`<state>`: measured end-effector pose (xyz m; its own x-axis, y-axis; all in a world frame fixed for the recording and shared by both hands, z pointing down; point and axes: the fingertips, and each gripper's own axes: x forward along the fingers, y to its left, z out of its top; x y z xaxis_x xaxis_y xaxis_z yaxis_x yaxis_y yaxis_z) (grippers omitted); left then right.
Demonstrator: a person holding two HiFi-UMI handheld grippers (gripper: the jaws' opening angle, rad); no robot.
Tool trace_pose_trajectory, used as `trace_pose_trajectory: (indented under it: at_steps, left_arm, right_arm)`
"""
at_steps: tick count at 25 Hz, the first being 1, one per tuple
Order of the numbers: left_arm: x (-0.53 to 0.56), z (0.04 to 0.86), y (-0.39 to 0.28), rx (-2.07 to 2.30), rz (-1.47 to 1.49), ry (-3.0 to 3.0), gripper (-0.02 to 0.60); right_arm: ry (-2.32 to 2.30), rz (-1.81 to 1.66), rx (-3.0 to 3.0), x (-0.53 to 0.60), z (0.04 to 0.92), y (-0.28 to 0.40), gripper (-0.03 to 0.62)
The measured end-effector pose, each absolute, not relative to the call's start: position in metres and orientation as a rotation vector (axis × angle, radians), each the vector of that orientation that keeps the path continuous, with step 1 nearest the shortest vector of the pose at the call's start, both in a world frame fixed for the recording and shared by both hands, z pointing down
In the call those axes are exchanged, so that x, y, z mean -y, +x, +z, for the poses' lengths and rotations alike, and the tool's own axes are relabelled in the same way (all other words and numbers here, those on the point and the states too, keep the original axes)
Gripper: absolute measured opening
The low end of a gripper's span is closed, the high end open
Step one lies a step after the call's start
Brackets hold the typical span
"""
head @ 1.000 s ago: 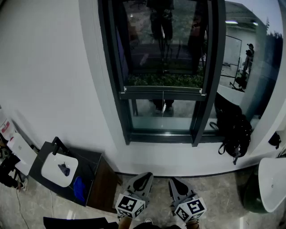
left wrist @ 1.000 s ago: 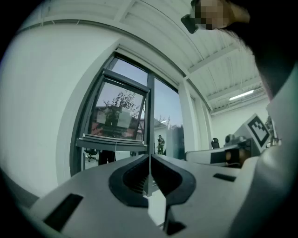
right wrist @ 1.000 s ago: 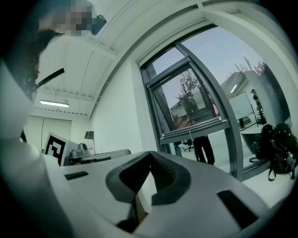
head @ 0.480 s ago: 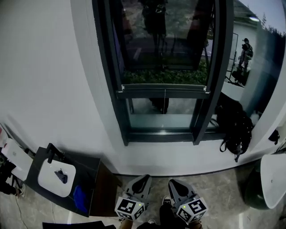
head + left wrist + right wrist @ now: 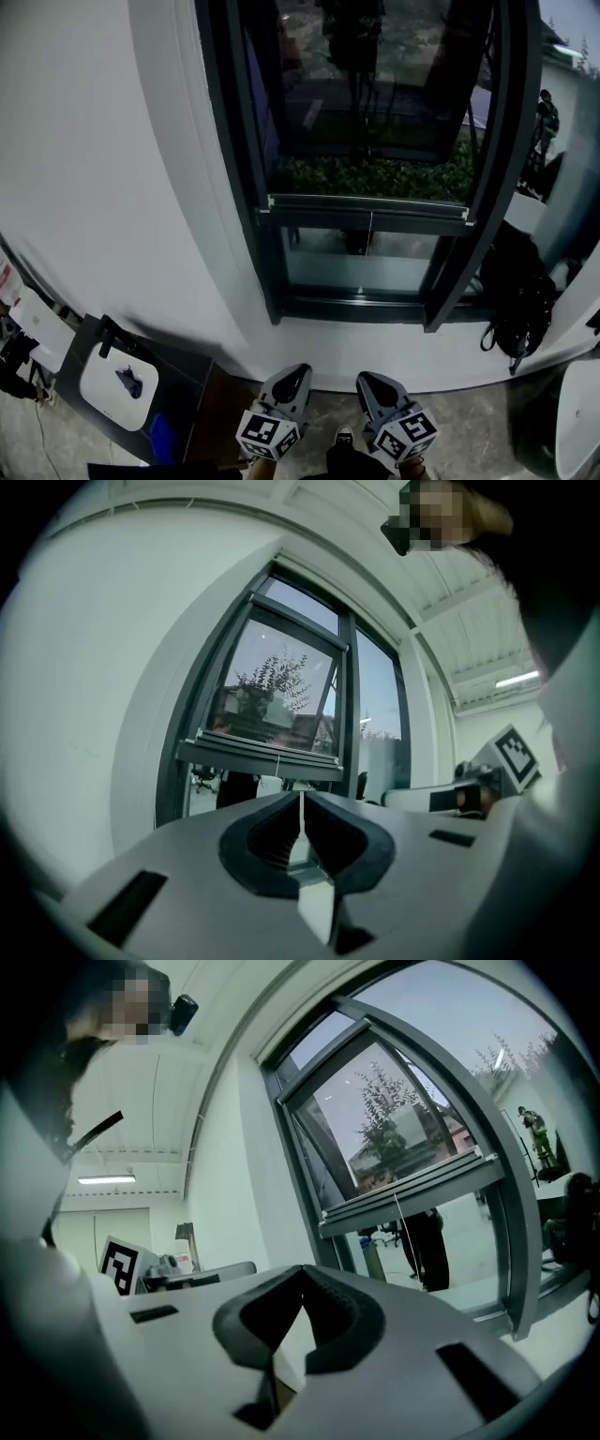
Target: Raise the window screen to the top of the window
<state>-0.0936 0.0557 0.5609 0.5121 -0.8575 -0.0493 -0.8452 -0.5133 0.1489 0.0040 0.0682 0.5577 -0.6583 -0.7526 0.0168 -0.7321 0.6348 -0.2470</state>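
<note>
The left gripper (image 5: 296, 373) and right gripper (image 5: 368, 380) each have their fingers pressed together on nothing. The window screen (image 5: 366, 208) has its bottom bar low in the window (image 5: 246, 187), well above and ahead of both pairs of fingers, untouched.

Office-like room, white wall (image 5: 112, 169), tall dark-framed window (image 5: 246, 187), strip ceiling light (image 5: 511, 680), black backpack (image 5: 520, 300)

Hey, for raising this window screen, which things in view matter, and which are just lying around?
For the job:
window screen's bottom bar
its pull cord
window frame
left tool and right tool, both shut, holding nothing

Just lying about:
black bag right of the window
white basin in the dark cabinet
</note>
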Motion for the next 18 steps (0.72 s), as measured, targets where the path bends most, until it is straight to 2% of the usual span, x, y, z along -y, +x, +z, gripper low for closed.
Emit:
trace_pose_trajectory:
  at_steps: [8,18]
  left_arm:
    - [0.072,0.538,-0.06,1.525,-0.216,2.647,0.001]
    - [0.152,0.546,-0.04,1.54,-0.077,2.636,0.002]
  right_arm:
    - [-1.223,-0.36,-2.754,0.059,0.549,0.045,0.008]
    - [-1.199,-0.416,-2.766,0.141,0.563,0.073,0.009]
